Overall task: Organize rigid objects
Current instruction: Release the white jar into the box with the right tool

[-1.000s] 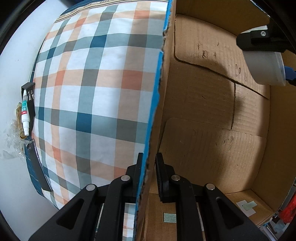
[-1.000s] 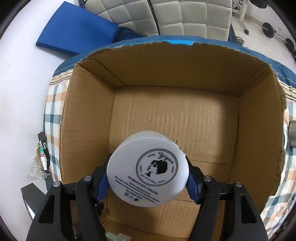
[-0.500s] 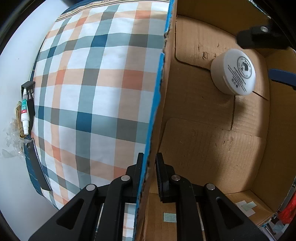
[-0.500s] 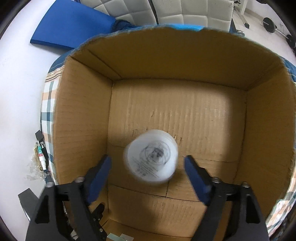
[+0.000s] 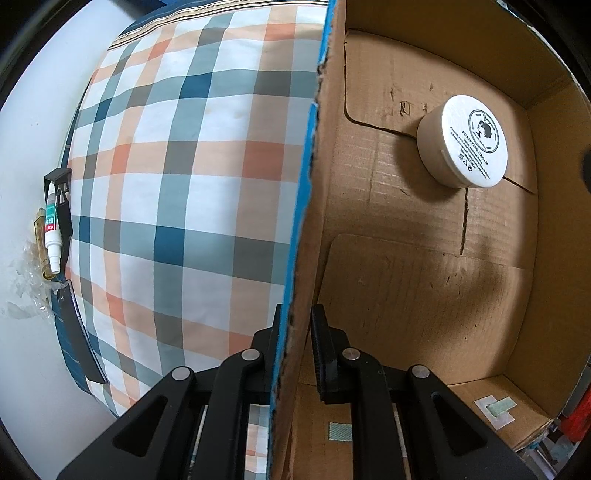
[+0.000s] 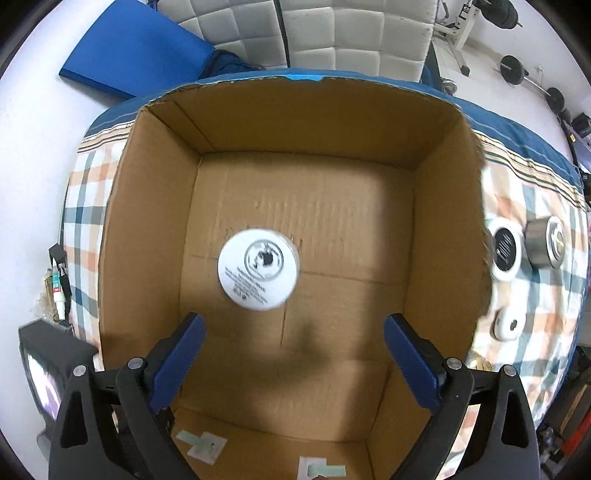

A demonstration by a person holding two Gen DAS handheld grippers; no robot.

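Plaid bedsheet (image 5: pixel 177 177) covers the bed; cardboard box (image 6: pixel 147 229) sits on it, white padded chair (image 6: pixel 332 33) and blue mat (image 6: pixel 133 55) behind. Left gripper (image 5: pixel 295 343): jaws narrow, clamped on the box's side wall. Right gripper (image 6: pixel 291 343): jaws wide, holding nothing, above the box. Cream jar (image 6: pixel 258 268) lies on the box floor, lid up.

White floor (image 6: pixel 33 122); quilted white chairs (image 6: pixel 332 33); blue mat (image 6: pixel 133 55); barbell (image 6: pixel 532 81).
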